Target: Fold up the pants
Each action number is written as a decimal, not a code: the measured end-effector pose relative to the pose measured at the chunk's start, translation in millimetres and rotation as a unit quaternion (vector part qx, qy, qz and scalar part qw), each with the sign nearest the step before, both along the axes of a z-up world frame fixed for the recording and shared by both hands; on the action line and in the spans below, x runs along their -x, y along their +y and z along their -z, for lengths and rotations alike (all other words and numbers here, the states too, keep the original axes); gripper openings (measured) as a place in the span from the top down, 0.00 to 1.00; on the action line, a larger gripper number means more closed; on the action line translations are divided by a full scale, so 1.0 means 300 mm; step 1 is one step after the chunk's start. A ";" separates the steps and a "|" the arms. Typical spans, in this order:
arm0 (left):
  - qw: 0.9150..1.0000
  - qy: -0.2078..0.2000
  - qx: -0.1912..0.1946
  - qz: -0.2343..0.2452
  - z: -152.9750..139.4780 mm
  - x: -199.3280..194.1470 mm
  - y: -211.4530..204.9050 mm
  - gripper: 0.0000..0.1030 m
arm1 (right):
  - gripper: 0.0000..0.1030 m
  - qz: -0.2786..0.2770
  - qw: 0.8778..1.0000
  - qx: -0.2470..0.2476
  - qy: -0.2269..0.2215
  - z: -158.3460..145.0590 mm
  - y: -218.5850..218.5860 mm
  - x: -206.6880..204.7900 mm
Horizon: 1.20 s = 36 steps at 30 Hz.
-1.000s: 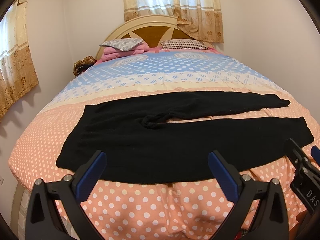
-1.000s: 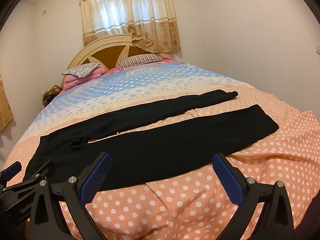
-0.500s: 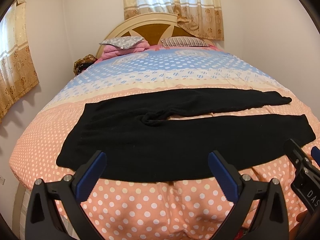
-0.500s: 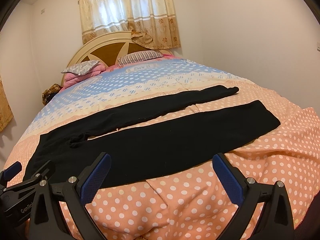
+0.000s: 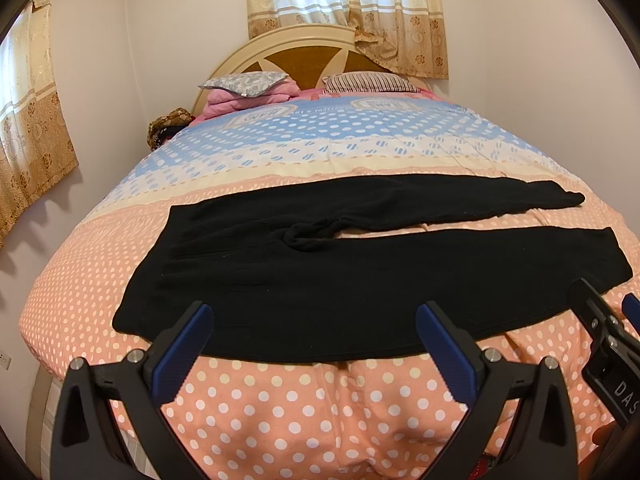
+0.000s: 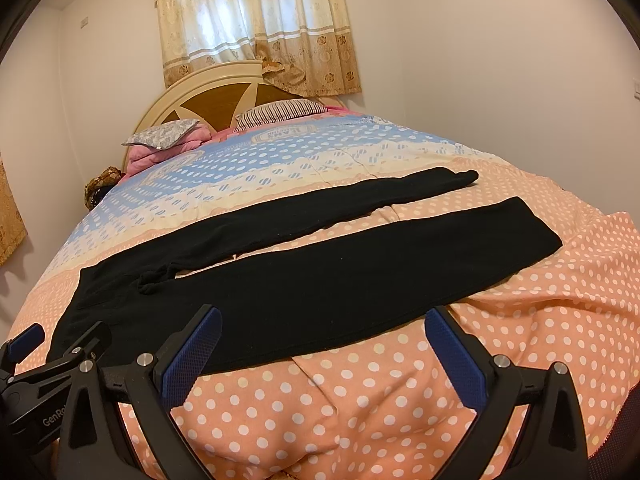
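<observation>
Black pants (image 5: 320, 276) lie flat across the foot of the bed, waist to the left, both legs stretched to the right with a strip of bedspread between them. The crotch is bunched. My left gripper (image 5: 314, 336) hovers open just above the near edge of the pants, nothing between its blue pads. In the right wrist view the pants (image 6: 320, 280) run from lower left to upper right. My right gripper (image 6: 322, 340) is open over the near leg's edge. Each gripper shows at the edge of the other's view.
The bed carries a polka-dot bedspread (image 5: 320, 408), orange near me, blue farther back. Pillows (image 5: 248, 84) and a pink blanket sit against the round headboard (image 5: 304, 56). Curtains hang behind it and on the left wall. White walls stand close on both sides.
Both views have tilted up slightly, so the pants sit a little higher in the frames. The pants have not moved and both grippers stay open.
</observation>
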<state>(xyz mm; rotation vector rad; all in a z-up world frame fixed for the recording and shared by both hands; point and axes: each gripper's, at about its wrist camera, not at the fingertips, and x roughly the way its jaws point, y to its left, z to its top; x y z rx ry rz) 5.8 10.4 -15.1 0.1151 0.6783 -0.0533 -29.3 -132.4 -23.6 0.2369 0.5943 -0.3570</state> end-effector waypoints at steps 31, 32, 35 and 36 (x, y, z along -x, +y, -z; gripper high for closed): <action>0.999 0.040 -0.011 -0.030 0.077 -0.092 0.041 0.00 | 0.01 -0.009 0.999 -0.014 0.030 0.073 -0.004 -0.077; 0.999 0.042 -0.013 -0.033 0.082 -0.103 0.048 0.00 | 0.01 -0.010 0.999 -0.015 0.032 0.078 -0.004 -0.086; 0.998 0.043 -0.015 -0.035 0.085 -0.132 0.074 0.00 | 0.01 -0.014 0.999 -0.017 0.041 0.093 -0.010 -0.120; 0.998 0.043 -0.014 -0.036 0.086 -0.144 0.090 0.00 | 0.01 -0.017 0.999 -0.018 0.043 0.098 -0.015 -0.131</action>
